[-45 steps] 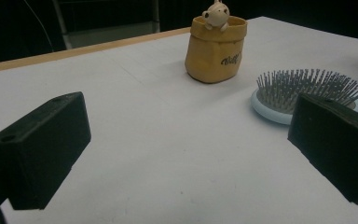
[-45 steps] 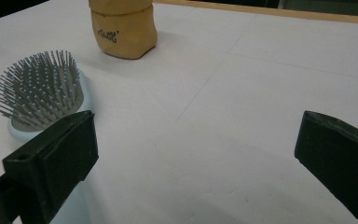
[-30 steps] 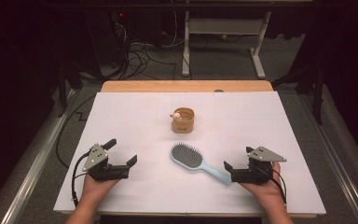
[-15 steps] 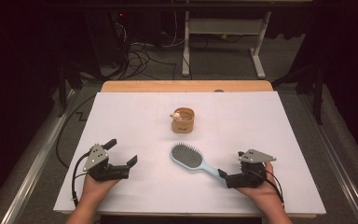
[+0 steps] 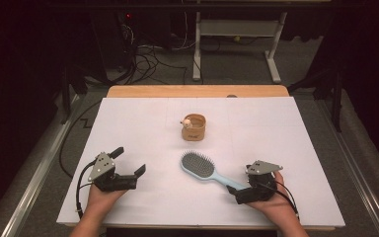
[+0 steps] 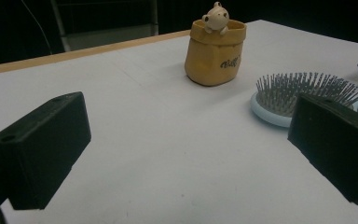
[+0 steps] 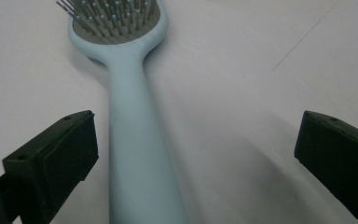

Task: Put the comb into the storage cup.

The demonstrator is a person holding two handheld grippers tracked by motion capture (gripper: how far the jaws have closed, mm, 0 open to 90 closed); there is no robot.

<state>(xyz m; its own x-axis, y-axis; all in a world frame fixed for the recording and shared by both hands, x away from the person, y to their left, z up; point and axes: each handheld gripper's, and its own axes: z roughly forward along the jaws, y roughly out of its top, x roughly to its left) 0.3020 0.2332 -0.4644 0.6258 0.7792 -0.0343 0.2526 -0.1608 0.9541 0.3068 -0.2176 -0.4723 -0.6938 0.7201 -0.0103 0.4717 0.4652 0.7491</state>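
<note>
A light blue hairbrush (image 5: 203, 169) lies bristles up on the white table (image 5: 143, 118), its handle (image 7: 130, 140) pointing toward my right gripper (image 5: 238, 194). That gripper is open and low at the handle's end. In the right gripper view (image 7: 200, 135) the handle runs between the jaws, close to the left one, with no contact seen. My left gripper (image 5: 129, 161) rests open at the front left with nothing between its jaws (image 6: 191, 140). A small tan pot (image 5: 193, 127) with a little animal figure (image 6: 216, 16) on its rim stands upright behind the brush.
The table's wooden far edge (image 5: 197, 91) borders a dark floor with cables and a desk frame (image 5: 237, 29). The left gripper view shows the brush head (image 6: 298, 95) to the right of the pot (image 6: 214, 51).
My right gripper has shifted left and toward the table's front edge, and its open jaws now straddle the end of the brush handle. The left gripper has not moved.
</note>
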